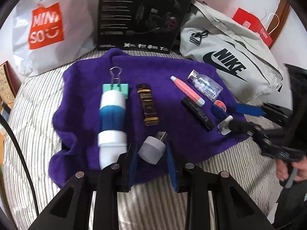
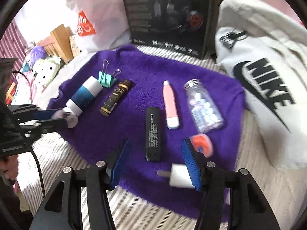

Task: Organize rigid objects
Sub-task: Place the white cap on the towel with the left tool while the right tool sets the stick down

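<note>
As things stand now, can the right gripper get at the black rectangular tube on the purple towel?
Probably yes. The right gripper is open, and the black rectangular tube lies flat just ahead of its fingers with nothing on top. The white USB plug against its right finger and the orange-and-blue item lie close, so a nudge is possible.

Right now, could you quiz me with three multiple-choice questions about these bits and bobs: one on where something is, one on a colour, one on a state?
1. Where does the teal binder clip lie?
A) on the purple towel, by the white-and-blue tube
B) on the floor
C) in a drawer

2. What colour is the body of the pen-shaped tube?
A) green
B) pink
C) yellow

3. How do the right fingers stand?
A) pressed together
B) out of sight
C) wide apart

Answers:
1 A, the clip sits at the tube's end on the towel.
2 B, it is pink between pale ends.
3 C, a broad gap shows between them.
</note>
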A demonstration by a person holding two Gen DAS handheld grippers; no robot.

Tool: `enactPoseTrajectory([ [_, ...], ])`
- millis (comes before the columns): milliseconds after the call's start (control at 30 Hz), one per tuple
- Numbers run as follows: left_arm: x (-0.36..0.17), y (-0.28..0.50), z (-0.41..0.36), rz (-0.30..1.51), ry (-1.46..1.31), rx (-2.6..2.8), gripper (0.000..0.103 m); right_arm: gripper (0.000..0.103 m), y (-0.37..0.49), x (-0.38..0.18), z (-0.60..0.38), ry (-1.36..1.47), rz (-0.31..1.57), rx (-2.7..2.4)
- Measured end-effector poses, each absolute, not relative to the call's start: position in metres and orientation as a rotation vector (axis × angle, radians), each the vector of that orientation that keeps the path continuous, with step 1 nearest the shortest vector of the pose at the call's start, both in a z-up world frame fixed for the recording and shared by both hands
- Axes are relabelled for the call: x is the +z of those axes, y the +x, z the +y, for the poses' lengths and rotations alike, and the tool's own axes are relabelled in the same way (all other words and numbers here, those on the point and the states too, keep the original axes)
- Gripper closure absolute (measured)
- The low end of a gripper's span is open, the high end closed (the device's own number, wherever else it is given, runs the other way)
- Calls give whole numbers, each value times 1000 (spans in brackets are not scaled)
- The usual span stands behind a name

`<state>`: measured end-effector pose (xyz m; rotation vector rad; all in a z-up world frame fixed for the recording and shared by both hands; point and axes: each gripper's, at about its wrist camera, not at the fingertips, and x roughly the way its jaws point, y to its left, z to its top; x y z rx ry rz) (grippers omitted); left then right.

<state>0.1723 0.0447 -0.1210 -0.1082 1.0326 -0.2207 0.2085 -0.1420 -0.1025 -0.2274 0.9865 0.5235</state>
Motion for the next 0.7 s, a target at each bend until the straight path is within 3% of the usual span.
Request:
enactPoseTrajectory([
  [633,-151,199,18,1113,25,-167,75,46,118,-90,-215,-18,981,459],
  [700,-151,197,14,1116,36,-169,67,46,114,-90,-217,-17,983,460],
])
